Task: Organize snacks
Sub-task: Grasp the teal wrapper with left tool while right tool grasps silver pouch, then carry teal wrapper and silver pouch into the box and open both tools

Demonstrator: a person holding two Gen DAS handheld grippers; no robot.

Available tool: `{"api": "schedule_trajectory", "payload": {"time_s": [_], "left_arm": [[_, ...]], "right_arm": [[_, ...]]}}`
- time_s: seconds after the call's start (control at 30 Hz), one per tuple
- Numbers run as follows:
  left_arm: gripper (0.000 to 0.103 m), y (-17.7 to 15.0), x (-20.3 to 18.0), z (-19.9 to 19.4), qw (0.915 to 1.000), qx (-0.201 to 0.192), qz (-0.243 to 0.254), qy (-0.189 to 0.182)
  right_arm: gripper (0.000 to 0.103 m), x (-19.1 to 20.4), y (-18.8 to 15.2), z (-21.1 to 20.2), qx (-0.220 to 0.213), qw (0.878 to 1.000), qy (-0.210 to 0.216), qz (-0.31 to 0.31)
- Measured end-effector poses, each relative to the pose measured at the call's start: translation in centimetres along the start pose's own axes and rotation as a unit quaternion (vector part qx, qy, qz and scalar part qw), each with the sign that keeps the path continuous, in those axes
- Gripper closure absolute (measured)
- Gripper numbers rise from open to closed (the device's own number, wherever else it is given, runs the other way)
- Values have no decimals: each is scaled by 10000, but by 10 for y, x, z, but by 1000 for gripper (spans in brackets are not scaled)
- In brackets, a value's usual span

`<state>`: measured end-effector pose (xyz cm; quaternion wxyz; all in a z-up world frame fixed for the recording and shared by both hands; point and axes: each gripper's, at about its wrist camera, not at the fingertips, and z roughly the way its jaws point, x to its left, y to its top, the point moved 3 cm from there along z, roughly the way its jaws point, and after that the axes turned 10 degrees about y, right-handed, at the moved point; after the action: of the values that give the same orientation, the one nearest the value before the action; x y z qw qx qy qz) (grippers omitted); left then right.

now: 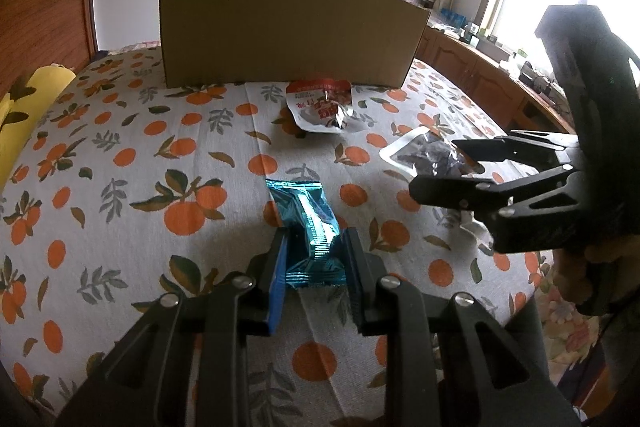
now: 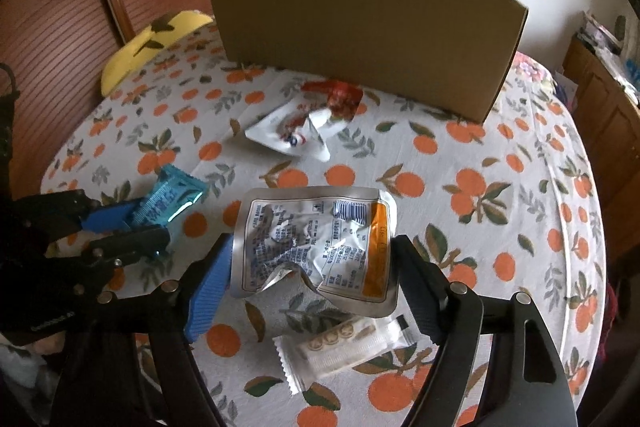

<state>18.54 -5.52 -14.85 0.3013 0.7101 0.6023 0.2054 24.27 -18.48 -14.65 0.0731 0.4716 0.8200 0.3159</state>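
Observation:
A teal foil snack packet [image 1: 308, 227] is pinched at its near end by my left gripper [image 1: 316, 241], which is shut on it just above the orange-print bed sheet [image 1: 120, 155]. The right wrist view shows that packet [image 2: 172, 199] and left gripper [image 2: 156, 227] at the left. My right gripper [image 2: 312, 247] has its pads against both side edges of a crumpled silver pouch [image 2: 316, 227], shut on it. In the left wrist view the right gripper [image 1: 434, 167] is at the right with the pouch [image 1: 420, 155] between its fingers.
An open cardboard box [image 1: 280, 31] [image 2: 360, 35] stands at the back of the bed. A red and white pouch [image 1: 320, 105] [image 2: 300, 127] lies in front of it. A small white biscuit packet [image 2: 344, 343] lies under the right gripper. A yellow pillow [image 2: 148, 43] is at the far left, and wooden cabinets [image 1: 480, 75] at the right.

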Motion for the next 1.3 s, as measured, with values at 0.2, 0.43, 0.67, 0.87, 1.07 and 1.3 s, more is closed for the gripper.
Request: {"api": "schedule_trajectory", "payload": {"time_s": [0.2,0.43,0.67,0.87,1.07,1.3], "left_arm": [[79,12,3,-13,9998,-175,3,7],[79,31,10,-27,9992,-392,40,59],[79,52,11,-40,9979,-616,141,121],[79,72,11,-44,9965,-765,269,180],[79,94,15,-43,9952,-878,356,246],[79,118,19,-37,9941,-975,405,229]], "right_arm": [[23,3,7,-15,-145,9999,-41,-77],[23,2,16,-31,-287,9995,-101,-127],[23,-2,25,-46,-420,9988,-182,-164],[23,-7,37,-59,-538,9980,-243,-232],[23,-13,52,-65,-621,9972,-282,-321],[23,-20,70,-67,-656,9964,-313,-435]]}}
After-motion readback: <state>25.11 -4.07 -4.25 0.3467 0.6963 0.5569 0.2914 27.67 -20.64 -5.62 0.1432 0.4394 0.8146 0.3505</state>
